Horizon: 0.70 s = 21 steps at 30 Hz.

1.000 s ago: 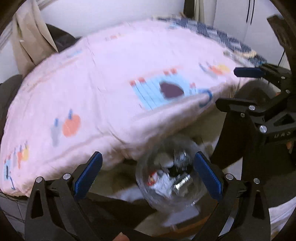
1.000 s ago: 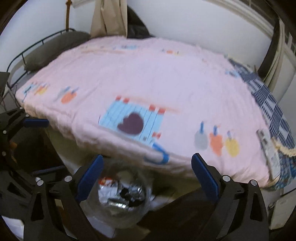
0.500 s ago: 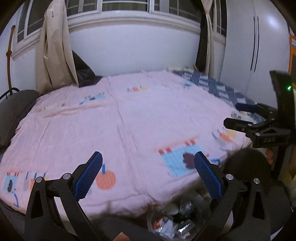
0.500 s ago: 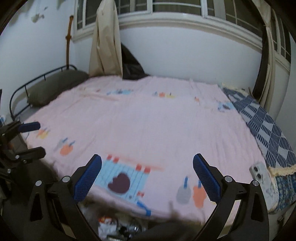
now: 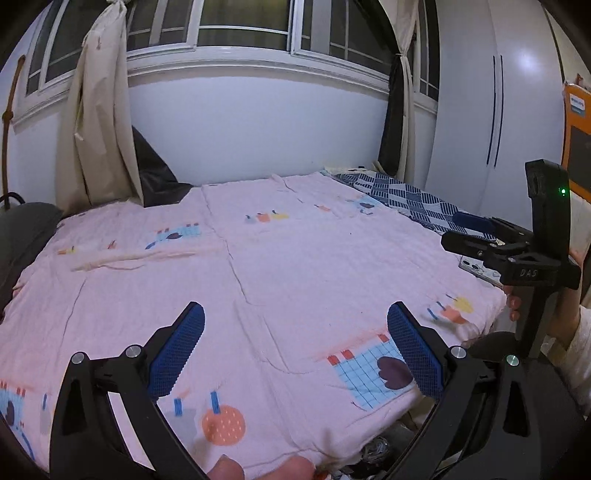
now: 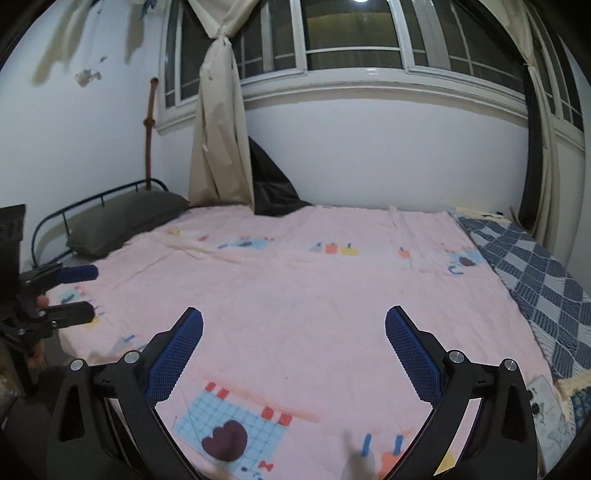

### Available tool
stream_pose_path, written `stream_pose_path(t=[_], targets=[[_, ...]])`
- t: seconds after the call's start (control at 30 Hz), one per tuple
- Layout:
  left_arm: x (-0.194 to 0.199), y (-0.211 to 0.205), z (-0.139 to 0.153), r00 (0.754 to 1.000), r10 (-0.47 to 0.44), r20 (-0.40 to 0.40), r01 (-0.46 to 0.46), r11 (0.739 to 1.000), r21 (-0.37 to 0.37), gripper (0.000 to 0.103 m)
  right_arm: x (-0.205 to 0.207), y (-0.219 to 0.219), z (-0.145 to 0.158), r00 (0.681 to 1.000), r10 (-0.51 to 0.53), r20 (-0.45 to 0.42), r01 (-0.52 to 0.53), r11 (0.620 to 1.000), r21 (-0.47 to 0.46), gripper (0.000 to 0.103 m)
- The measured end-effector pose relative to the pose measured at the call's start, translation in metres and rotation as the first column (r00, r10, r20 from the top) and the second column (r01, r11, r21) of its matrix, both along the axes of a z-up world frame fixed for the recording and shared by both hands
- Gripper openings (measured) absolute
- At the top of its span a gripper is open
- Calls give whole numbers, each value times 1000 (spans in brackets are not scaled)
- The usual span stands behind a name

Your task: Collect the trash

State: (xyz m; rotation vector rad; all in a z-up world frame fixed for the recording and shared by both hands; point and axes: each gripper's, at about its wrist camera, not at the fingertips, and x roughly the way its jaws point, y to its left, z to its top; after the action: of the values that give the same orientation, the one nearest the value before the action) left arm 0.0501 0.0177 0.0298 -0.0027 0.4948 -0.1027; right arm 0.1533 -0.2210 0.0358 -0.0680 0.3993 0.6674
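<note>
Peeking below left claw [image 5: 295, 349]: trash [image 5: 373, 452].

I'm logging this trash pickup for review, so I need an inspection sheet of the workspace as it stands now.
Surface: pink bedspread covers the bed, wrinkled, no litter seen on top.
Job's things: crumpled trash just visible below the bed's near edge, mostly hidden.
Clutter: phone on the bed's right edge beside the blue checked blanket; grey pillow at the left.
Grippers: left tongs and right tongs both open, empty, above the bed.
Cables: nothing seen.
Surroundings: window, tied curtain, white wardrobe.
</note>
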Motion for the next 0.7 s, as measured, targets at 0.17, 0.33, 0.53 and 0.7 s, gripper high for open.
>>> stream_pose_path(t=[0.17,0.33,0.53,0.7], targets=[[10,7,2,1000,20,19,-19,1000,-12,97,5,9,0,999,35,32,-35,999,-17,95],[18,10,-2,1000,12,15,-11,999,-32,97,9,16,-4,996,91,0,-91,996,-14,95],[17,14,-3,1000,7,12,-6,998,-58,97,7,20,-8,993,118,-7,-119,993,-14,95],[18,14,-3,1000,13,3,-13,998,-56,97,3,23,-9,992,128,-5,-128,992,-22,95]])
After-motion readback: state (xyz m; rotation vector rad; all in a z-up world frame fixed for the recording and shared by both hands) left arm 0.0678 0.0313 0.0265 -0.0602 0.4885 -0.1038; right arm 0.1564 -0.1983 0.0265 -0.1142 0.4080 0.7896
